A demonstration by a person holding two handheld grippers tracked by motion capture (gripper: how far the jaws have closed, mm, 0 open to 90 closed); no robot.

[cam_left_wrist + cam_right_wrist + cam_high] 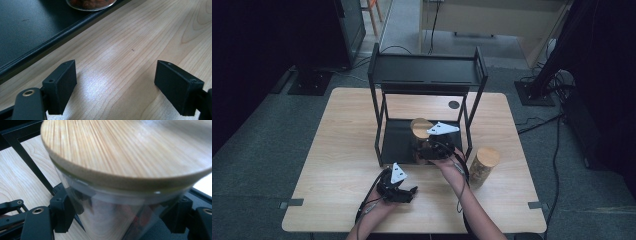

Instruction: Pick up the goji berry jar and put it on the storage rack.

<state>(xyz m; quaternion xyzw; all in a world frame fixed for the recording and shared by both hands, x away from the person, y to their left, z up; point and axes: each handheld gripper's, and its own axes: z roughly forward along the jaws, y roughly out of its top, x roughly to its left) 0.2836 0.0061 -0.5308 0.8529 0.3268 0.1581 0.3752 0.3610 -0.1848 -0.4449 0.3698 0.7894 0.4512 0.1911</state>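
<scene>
On the lower tray of the black shelf rack (384,140), your right gripper (432,148) clamps a glass jar (110,215) with a wooden lid (125,147), its jaws pressed against the glass on both sides just under the lid. Your left gripper (115,85) rests on the wooden table (342,150) just in front of the rack's edge, its jaws spread wide with nothing between them. A second lidded jar (482,166) stands on the table to the right of the rack.
</scene>
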